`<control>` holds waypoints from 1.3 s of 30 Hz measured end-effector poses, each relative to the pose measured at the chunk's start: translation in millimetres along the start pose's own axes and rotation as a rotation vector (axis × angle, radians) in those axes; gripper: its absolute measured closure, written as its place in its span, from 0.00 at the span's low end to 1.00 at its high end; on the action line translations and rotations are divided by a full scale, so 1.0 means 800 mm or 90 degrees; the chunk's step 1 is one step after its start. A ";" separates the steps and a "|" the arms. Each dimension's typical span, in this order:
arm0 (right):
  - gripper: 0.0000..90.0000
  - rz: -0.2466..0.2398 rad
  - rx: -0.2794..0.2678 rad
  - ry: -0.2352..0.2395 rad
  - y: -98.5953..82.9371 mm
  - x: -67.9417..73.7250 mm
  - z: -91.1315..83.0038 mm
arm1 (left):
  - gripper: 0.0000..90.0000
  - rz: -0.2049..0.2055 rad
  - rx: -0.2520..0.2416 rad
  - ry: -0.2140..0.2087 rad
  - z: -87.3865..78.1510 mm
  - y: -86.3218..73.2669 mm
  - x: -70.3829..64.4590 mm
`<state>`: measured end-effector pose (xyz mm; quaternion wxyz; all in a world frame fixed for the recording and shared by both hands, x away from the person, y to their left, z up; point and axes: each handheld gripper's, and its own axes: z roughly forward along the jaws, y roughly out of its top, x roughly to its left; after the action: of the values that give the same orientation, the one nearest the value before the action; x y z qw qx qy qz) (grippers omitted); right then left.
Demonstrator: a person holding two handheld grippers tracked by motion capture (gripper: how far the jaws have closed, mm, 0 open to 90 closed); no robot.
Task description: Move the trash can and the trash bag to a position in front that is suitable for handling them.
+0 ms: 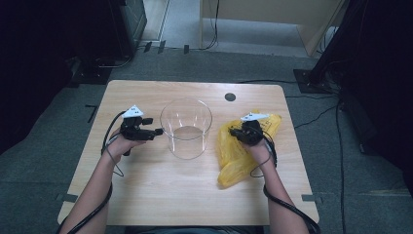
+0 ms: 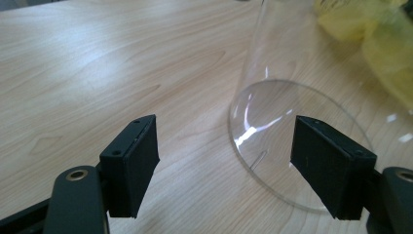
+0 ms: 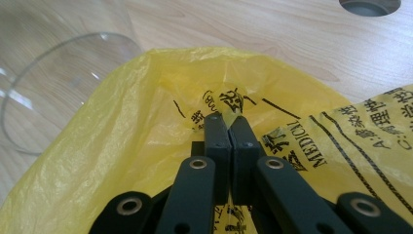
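Here the clear, round plastic tub [image 1: 186, 128] stands upright near the middle of the pale wooden counter [image 1: 146, 195], and everything else sits around it. Just beside the tub, on the person's right, lies a crumpled yellow plastic bag [image 1: 234, 158], thin and glossy, its near edge close to the tub's wall though I cannot tell whether they touch. The black right gripper [image 3: 230, 119] has its jaws pressed fully together on a pinch of that bag, a small fold of yellow film caught at the tips. Black print runs across the bag: the word "MEDICAL" reads clearly, with Chinese characters beside it and ruled lines around them; the rest is too creased to make out.

On the tub's other side, the black left gripper [image 2: 224, 165] hangs close to the tub with its jaws spread wide and nothing between them; in the left gripper view one pad sits in front of the tub's clear base and the other over bare wood. Beyond the tub, toward the far edge of the counter, there is a small round grey cable hole [image 1: 230, 96].
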<state>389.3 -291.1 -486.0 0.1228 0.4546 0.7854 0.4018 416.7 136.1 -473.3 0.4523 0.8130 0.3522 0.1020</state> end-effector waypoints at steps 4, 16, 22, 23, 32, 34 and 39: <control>1.00 0.004 -0.009 0.011 0.009 0.001 -0.011 | 0.28 -0.003 -0.016 0.003 -0.009 0.003 0.000; 1.00 -0.003 0.003 0.022 0.029 0.012 -0.029 | 0.30 0.018 -0.007 -0.009 -0.017 0.012 -0.015; 1.00 -0.021 0.000 0.030 0.040 0.025 -0.033 | 0.30 0.018 -0.010 -0.012 -0.024 0.016 -0.018; 1.00 -0.021 0.000 0.034 0.042 0.027 -0.034 | 0.30 0.019 -0.009 -0.014 -0.026 0.017 -0.018; 0.99 -0.032 -0.016 0.043 0.056 0.035 -0.051 | 0.30 0.024 -0.025 -0.024 -0.042 0.030 -0.024; 0.99 -0.029 -0.020 0.042 0.057 0.034 -0.055 | 0.30 0.023 -0.028 -0.026 -0.046 0.033 -0.025; 0.99 -0.032 -0.041 0.048 0.064 0.035 -0.068 | 0.30 0.015 -0.035 -0.030 -0.057 0.041 -0.028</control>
<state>374.8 -283.3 -407.7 0.1174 0.4151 0.7874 0.4404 393.7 140.2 -417.1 0.4813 0.8066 0.3288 0.0978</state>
